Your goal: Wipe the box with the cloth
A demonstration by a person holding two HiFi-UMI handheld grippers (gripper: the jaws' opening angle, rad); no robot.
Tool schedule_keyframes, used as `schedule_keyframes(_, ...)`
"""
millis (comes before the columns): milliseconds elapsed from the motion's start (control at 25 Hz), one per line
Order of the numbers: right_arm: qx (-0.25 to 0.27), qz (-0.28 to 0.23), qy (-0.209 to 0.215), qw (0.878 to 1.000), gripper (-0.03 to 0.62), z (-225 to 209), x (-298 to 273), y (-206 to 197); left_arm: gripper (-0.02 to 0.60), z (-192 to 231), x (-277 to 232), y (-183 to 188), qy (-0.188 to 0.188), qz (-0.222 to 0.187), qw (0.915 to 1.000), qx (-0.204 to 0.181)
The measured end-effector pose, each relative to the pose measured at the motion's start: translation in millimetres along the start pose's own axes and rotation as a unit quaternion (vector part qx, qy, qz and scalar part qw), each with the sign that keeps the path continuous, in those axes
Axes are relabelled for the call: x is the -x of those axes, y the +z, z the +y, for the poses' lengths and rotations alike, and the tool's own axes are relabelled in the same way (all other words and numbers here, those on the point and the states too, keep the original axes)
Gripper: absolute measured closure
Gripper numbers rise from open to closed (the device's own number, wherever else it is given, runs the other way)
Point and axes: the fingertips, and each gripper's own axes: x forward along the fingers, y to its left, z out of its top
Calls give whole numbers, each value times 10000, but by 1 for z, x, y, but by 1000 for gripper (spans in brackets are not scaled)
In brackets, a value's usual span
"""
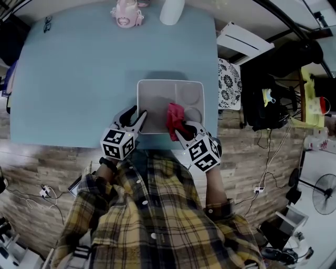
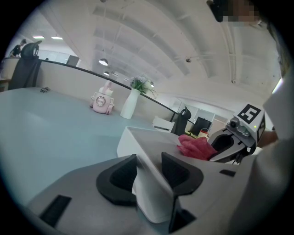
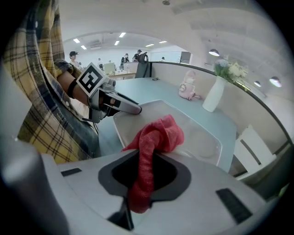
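Clamping the box (image 1: 157, 100) wall in my left gripper (image 1: 140, 116), I hold the red cloth (image 1: 175, 117) pinched in my right gripper (image 1: 182, 130) over its inside.

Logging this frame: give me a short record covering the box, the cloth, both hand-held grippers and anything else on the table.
box: white, shallow, with compartments, near the front edge of the teal table
cloth: red, bunched, over the box's near right part; contact unclear
left hand-held gripper: shut on the box's near left wall
right hand-held gripper: shut on the cloth
other items: pink toy and white vase at the table's far edge
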Motion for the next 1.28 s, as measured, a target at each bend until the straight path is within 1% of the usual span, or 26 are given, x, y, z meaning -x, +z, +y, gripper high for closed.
schedule_keyframes(200, -309, 117, -184, 9993, 525, -15, 12, -19, 414, 0, 1, 1, -12, 10, 10000, -13)
schedule_keyframes(440, -767, 206, -526, 9955, 525, -39, 23, -49, 413, -1, 0, 0, -23, 39, 10000, -30)
schedule_keyframes(920, -1184, 418, -1136, 9856, 525, -64, 46, -82, 411, 0, -1, -1, -39, 150, 9999, -69)
schedule_keyframes(1040, -1163, 494, -1278, 9837, 525, -68, 52, -87, 411, -1, -1, 0, -15, 203, 9996, -216)
schedule_keyframes(1160, -971, 610, -1499, 9820, 525, -75, 59, -89, 411, -2, -1, 1, 18, 233, 9989, -414)
schedule_keyframes(1280, -793, 446, -1704, 9812, 525, -82, 65, -79, 413, -3, 0, 2, 90, 273, 9972, -695)
